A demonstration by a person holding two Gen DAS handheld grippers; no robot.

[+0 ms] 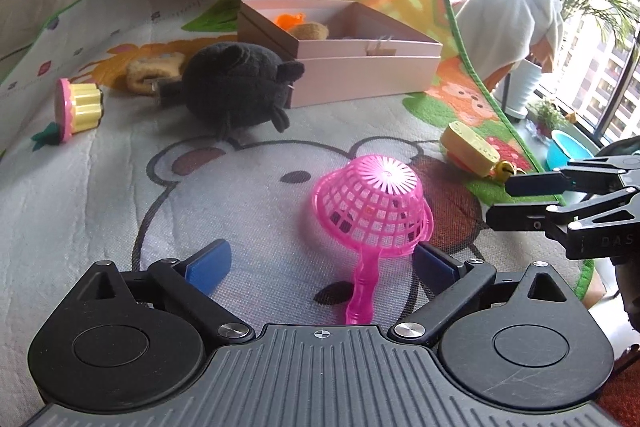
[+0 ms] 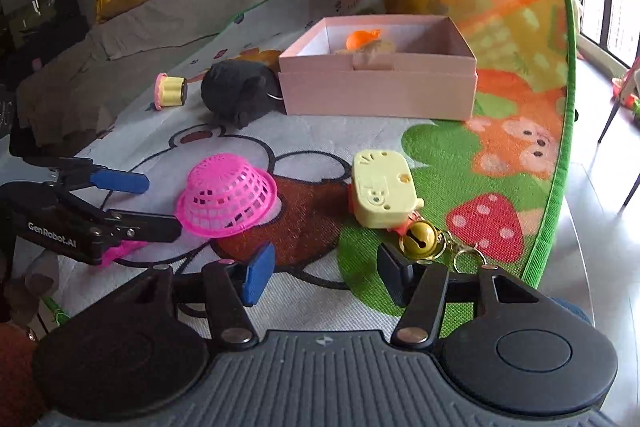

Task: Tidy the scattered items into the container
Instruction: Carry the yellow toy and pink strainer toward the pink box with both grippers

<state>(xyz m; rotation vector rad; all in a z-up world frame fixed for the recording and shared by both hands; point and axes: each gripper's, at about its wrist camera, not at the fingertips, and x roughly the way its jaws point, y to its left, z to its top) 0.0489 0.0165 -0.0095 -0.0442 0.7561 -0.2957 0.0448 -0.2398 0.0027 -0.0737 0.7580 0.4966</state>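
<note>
Left wrist view: you are holding the left gripper [image 1: 320,263] wide open over the play mat [image 1: 120,187], gripping nothing. The pink toy strainer [image 1: 372,205] is lying between its blue pads [image 1: 210,265], bowl upside down, handle pointing back toward the gripper body. Its rim is sitting just beside the right-hand pad; whether they are touching cannot be told. The long axis is running roughly along the gripper's pointing line, so the jaws would be closing across the handle or bowl. Your left hand is the nearer one.

In the right wrist view, the right gripper [image 2: 324,271] is standing partly open and empty, with the yellow toy box and its gold bell [image 2: 418,239] just ahead of the right finger.

Farther off, the black plush [image 1: 236,87] is lying against the pink container [image 1: 360,67], which is already holding an orange toy [image 1: 290,19]. The container lies ahead, well apart from the strainer.
</note>
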